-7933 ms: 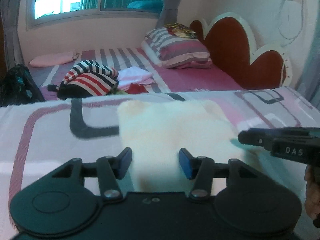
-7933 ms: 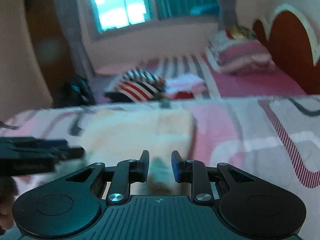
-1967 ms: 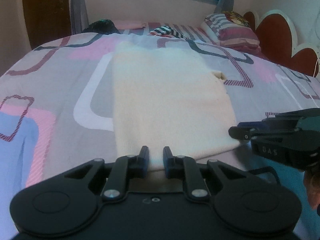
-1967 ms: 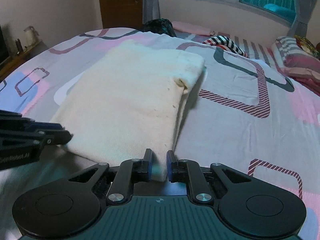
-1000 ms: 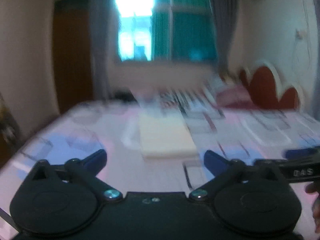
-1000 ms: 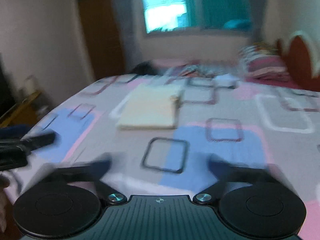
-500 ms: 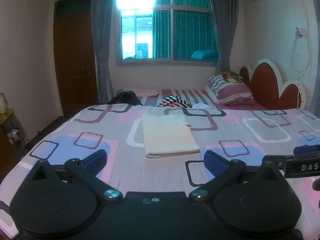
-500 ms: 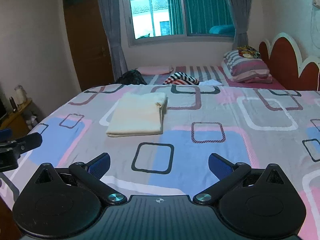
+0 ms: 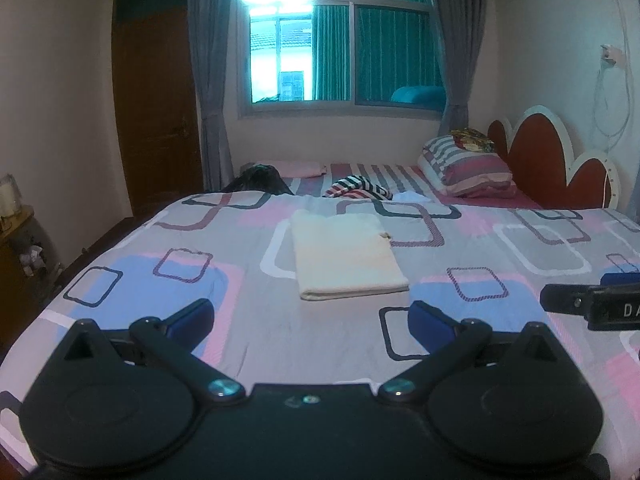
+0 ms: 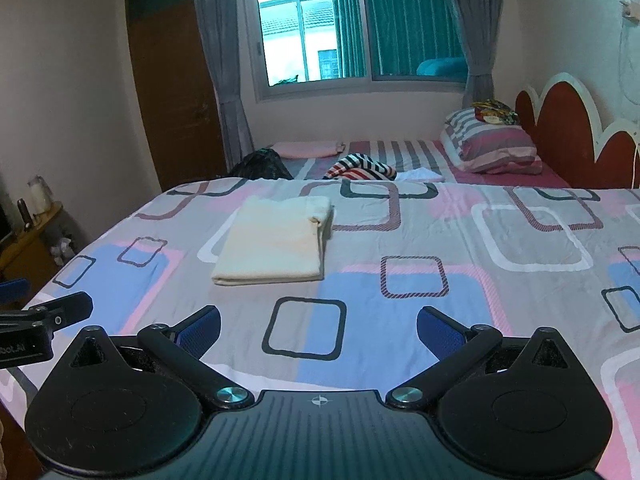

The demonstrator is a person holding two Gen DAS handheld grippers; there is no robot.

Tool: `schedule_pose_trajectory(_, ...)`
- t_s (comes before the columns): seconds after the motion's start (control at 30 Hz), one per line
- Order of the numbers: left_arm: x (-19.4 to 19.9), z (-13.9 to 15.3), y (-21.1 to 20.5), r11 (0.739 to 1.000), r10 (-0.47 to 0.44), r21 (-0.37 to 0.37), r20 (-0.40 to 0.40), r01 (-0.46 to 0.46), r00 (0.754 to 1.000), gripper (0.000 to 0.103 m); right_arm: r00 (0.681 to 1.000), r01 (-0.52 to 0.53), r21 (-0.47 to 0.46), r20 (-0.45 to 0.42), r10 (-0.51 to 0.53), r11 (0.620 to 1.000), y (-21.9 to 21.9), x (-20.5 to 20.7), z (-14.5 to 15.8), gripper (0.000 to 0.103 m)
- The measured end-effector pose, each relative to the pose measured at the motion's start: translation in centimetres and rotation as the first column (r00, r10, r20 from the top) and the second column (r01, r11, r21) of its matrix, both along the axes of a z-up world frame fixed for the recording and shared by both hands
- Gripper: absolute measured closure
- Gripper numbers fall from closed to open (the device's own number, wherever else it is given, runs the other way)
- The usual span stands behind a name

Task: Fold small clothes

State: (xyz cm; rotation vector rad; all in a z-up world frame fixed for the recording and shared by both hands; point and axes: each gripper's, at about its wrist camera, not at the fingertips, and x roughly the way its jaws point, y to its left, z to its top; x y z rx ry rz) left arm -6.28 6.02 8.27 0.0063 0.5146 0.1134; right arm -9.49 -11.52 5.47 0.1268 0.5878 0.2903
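A cream garment (image 9: 344, 254) lies folded into a flat rectangle on the patterned bedspread (image 9: 500, 248), well ahead of both grippers; it also shows in the right wrist view (image 10: 276, 240). My left gripper (image 9: 311, 320) is wide open and empty, held back above the near part of the bed. My right gripper (image 10: 318, 330) is wide open and empty, level with it. The right gripper's tip (image 9: 592, 304) shows at the right edge of the left wrist view. The left gripper's tip (image 10: 44, 316) shows at the left edge of the right wrist view.
Beyond the patterned bed, a second bed holds a striped garment (image 9: 358, 187), a white cloth (image 9: 412, 197), a dark bag (image 9: 258, 180), striped pillows (image 9: 468, 168) and a red headboard (image 9: 552, 164). A wooden side table (image 10: 28, 240) stands at the left. A door (image 9: 156, 112) and a window (image 9: 340, 48) are behind.
Both grippers let go of the garment's near edge, opened wide and pulled far back from it. Over the last half second they have hardly moved.
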Motion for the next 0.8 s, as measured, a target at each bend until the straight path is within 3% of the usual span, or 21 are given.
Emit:
schedule_pose_trajectory(0.3,-0.10,0.04,-0.13,0.999,-0.029,0.014,-0.005,0.029,1.000,0.000,0.999,0.047,0.021,0.003,-0.047,0.999,-0.60,0.04,0.25,0.000)
schedule_pose_trajectory(0.8,-0.26,0.13,0.07,0.999,-0.030,0.017,-0.008,0.030,1.000,0.000,0.999,0.037,0.006,0.002,-0.037,0.999,-0.48,0.23,0.66,0.000)
